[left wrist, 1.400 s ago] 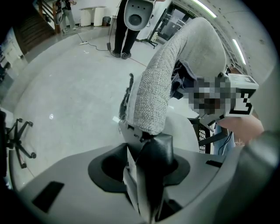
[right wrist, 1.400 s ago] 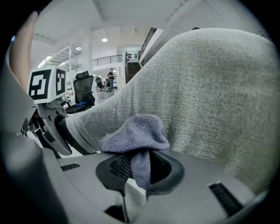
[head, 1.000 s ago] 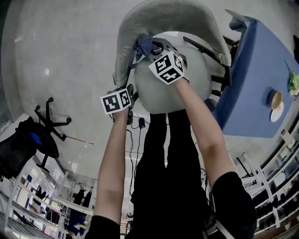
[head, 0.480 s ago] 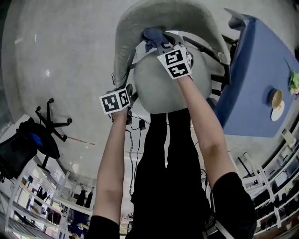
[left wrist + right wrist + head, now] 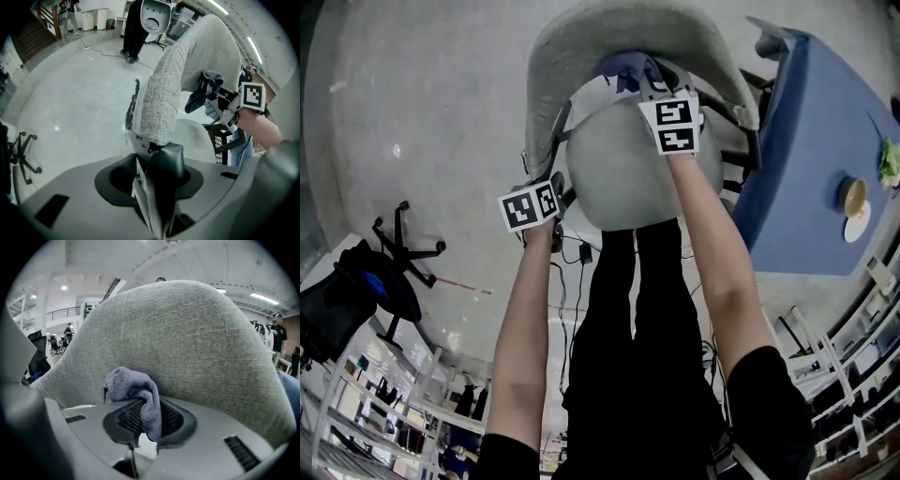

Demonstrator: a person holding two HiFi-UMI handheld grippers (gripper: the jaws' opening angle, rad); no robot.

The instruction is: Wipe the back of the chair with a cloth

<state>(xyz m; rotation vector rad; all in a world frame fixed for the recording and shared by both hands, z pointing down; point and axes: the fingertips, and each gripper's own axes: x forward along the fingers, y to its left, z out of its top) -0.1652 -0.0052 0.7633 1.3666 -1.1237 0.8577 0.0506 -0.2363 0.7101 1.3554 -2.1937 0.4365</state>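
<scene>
Bright, even light comes down from the ceiling strips (image 5: pixel 265 297) above me; the floor (image 5: pixel 422 112) shows small glints and barely any shadow; every view bulges like a fisheye; my two gripper views go black at the corners; the weave of the chair back (image 5: pixel 187 343) is crisp; the nearest foreground is soft.

Overhead head view, close gripper views, shared chair back (image 5: pixel 187 333)

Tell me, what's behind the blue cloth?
The grey chair back is right behind the cloth. The patch of it that the cloth covers can't be seen.
</scene>
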